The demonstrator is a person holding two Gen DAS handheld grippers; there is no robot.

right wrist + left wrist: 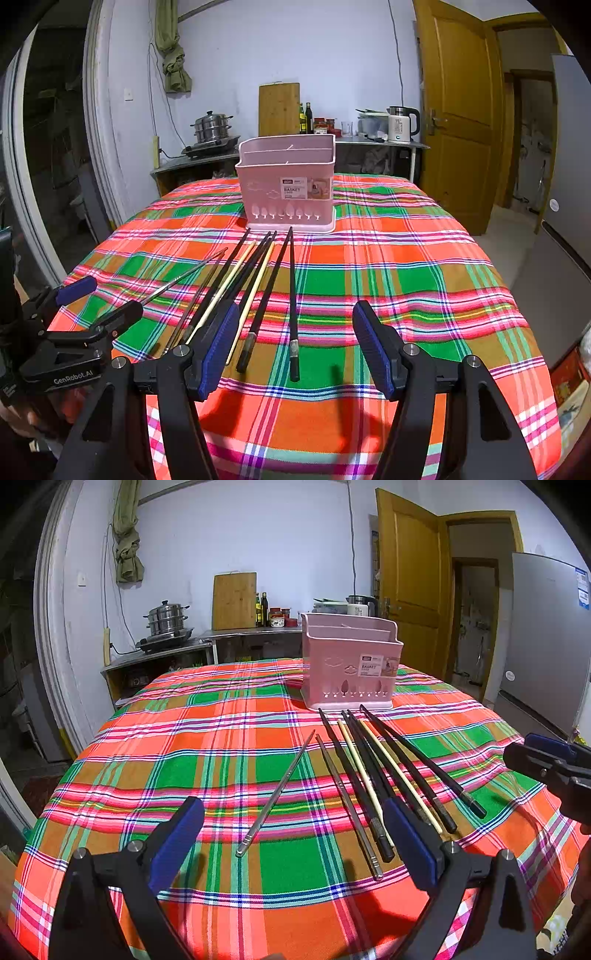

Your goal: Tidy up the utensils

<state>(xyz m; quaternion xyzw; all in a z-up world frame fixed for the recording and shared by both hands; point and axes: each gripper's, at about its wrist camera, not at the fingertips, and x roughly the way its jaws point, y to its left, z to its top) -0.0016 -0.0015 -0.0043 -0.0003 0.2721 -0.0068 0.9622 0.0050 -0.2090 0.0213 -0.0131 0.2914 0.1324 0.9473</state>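
chopsticks point(373, 775) lie loose in a fan on the plaid tablecloth point(184, 738), tips toward the pink basket point(349, 664), which stands upright at the far middle of the table. landmark = basket. nearest its front base: tips of the black chopsticks point(291, 295) and two pale chopsticks point(251, 295). two metal chopsticks point(277, 790) sit further to the left of the basket, one splayed apart from the pile.

left gripper point(291, 845): jaws wide apart, holding nothing, hovering over the handle ends of the pile on the near side from the basket. its right finger point(410, 845) covers the butt ends of some black and pale sticks, so exact count is hard to call. seen from the right wrist view it shows only at the left edge, partly cut off.

right gripper point(295, 347): jaws spread, empty, near side of the basket, above the two rightmost black sticks. its left finger point(218, 347) hides the lower ends of the middle sticks. in the left view only its tip shows at the right frame edge.

basket interior: dividers visible at the rim; contents can't be seen from this angle. label text mostly unreadable beyond "basket".

counter clutter behind the basket: steamer pot point(212, 127), cutting board point(279, 109), kettle point(402, 123).
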